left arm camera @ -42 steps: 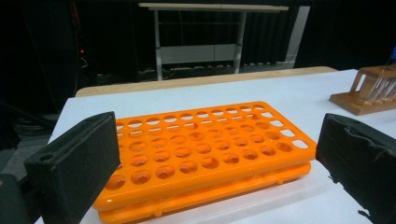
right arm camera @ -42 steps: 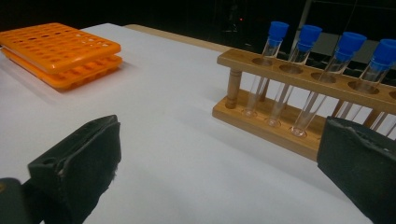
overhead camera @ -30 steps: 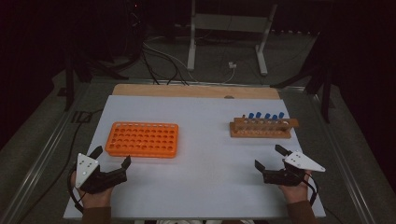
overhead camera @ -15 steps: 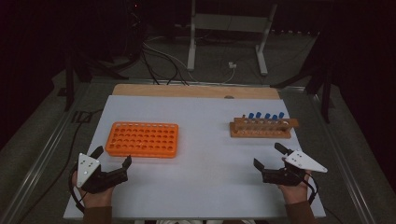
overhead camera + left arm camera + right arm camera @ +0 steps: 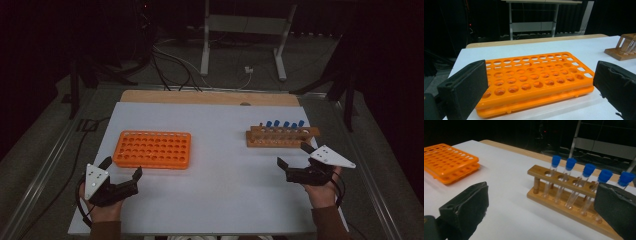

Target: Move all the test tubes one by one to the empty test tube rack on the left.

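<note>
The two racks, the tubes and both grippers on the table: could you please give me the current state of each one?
orange rack: flat on the table, all holes empty.
wooden rack: upright, holding five tubes.
test tubes: standing in the wooden rack, blue caps on.
left gripper: open, holding nothing, near the orange rack.
right gripper: open, holding nothing, near the wooden rack.

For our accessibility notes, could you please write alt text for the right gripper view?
A wooden rack holding five clear tubes with blue caps stands on a white table, just ahead of the right gripper, whose two black jaws are wide open and empty. An empty orange rack lies at the far left.
</note>
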`<action>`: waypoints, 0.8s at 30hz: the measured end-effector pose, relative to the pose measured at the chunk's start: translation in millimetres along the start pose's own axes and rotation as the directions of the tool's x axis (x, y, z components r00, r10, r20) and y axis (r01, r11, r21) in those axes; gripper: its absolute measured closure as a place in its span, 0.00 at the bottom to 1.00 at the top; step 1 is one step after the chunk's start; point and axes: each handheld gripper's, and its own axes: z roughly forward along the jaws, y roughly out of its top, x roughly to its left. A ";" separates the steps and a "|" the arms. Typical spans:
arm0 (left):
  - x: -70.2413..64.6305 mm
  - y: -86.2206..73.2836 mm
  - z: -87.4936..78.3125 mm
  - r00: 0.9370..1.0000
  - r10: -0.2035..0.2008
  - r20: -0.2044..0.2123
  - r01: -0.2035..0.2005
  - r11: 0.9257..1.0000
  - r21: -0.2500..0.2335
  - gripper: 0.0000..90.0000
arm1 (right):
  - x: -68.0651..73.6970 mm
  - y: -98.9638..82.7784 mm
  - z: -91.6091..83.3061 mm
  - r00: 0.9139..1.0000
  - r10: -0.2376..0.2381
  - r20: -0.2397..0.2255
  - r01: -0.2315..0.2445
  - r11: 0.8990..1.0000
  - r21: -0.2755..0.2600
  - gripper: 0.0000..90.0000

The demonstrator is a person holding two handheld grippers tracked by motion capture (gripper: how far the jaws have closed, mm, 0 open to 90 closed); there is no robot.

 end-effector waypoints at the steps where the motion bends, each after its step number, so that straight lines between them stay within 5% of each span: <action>1: -0.3 0.1 0.1 1.000 0.002 0.000 -0.002 1.000 0.000 0.01 | -2.0 1.4 1.4 1.000 -0.001 0.004 0.001 1.000 0.004 0.00; 9: 1.5 -0.3 -0.8 1.000 -0.009 -0.005 0.009 1.000 -0.006 0.01 | -19.1 10.5 11.3 0.999 -0.018 0.035 0.017 1.000 0.023 0.04; 17: 2.6 -0.7 -1.0 1.000 -0.023 -0.004 0.023 1.000 -0.009 0.01 | -51.7 21.3 21.6 0.994 0.024 0.105 -0.026 0.999 0.024 0.06; 24: 2.1 -1.3 -0.2 1.000 -0.019 0.002 0.019 1.000 -0.002 0.01 | -85.5 22.9 30.8 0.984 0.106 0.144 -0.111 0.994 0.025 0.18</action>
